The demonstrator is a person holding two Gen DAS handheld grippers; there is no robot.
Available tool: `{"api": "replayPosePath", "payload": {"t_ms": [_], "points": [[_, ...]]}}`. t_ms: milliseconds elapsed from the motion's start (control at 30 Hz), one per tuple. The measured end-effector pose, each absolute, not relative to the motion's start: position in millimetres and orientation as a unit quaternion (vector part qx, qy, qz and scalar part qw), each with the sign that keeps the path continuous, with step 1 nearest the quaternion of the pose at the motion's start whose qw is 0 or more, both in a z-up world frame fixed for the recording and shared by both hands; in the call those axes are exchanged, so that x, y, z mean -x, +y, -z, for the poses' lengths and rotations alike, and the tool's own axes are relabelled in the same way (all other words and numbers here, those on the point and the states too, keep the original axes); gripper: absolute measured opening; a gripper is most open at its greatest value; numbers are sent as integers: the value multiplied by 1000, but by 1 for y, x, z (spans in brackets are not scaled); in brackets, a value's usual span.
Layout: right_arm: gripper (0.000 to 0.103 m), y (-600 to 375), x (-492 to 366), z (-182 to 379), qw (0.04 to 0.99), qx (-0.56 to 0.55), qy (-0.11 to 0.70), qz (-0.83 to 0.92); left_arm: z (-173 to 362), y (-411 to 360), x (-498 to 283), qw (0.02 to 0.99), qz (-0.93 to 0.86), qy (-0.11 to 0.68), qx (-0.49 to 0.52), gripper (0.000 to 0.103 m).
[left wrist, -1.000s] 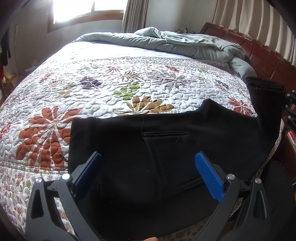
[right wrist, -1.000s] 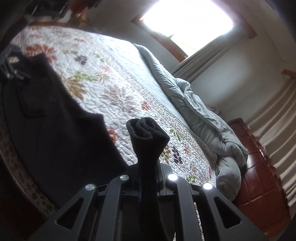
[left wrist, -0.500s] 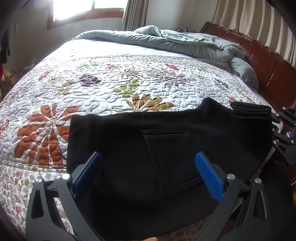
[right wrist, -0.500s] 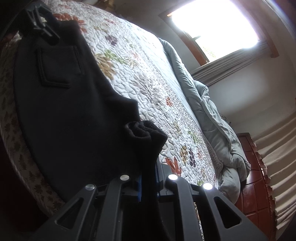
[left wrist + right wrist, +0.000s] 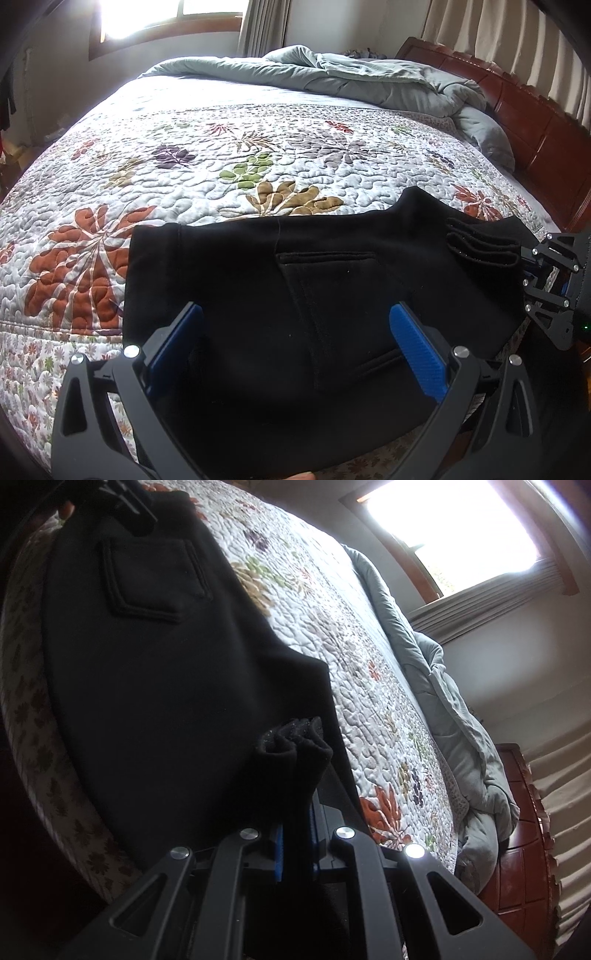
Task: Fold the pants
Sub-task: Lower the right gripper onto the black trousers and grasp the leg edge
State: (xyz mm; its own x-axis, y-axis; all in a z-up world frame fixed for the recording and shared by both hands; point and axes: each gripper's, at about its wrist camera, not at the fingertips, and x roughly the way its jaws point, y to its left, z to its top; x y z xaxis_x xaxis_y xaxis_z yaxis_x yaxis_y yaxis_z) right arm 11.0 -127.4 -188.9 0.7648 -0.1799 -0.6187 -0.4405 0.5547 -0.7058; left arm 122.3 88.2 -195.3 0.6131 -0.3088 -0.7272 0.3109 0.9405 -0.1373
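Observation:
Black pants (image 5: 258,266) lie flat along the near edge of the bed, back pocket (image 5: 332,288) facing up. My left gripper (image 5: 294,310) hovers just over them, its blue pads (image 5: 417,354) wide open with nothing pinched between them. At the right edge my right gripper (image 5: 528,258) is shut on the stacked leg ends (image 5: 480,245), which rest low over the pants' right side. In the right wrist view the bunched black cloth (image 5: 295,746) sticks out from the shut right gripper (image 5: 297,812), with the pants (image 5: 166,664) spread beyond and the left gripper (image 5: 125,502) at top left.
The floral quilt (image 5: 221,147) covers the bed beyond the pants. A crumpled grey duvet (image 5: 369,81) is heaped at the far end by the wooden headboard (image 5: 535,122). A bright window (image 5: 166,14) and curtains line the walls.
My right gripper has come down with the leg ends, from raised at the right to low over the pants' right side. The left gripper has stayed put.

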Motion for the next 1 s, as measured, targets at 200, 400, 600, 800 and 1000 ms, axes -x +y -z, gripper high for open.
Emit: {"api": "replayPosePath", "payload": {"t_ms": [200, 400, 600, 800, 1000], "points": [[13, -130, -13, 194, 815, 440, 364, -100, 194, 85, -118, 897, 172, 406, -9, 100], [30, -149, -17, 173, 824, 295, 443, -194, 180, 93, -107, 899, 142, 413, 17, 100], [30, -206, -40, 134, 842, 90, 472, -244, 179, 115, -85, 883, 113, 439, 120, 100], [30, -232, -70, 161, 823, 25, 517, -232, 181, 120, -66, 867, 87, 452, 190, 100], [30, -216, -74, 173, 793, 84, 550, -249, 197, 121, -57, 830, 70, 483, 272, 100]]}}
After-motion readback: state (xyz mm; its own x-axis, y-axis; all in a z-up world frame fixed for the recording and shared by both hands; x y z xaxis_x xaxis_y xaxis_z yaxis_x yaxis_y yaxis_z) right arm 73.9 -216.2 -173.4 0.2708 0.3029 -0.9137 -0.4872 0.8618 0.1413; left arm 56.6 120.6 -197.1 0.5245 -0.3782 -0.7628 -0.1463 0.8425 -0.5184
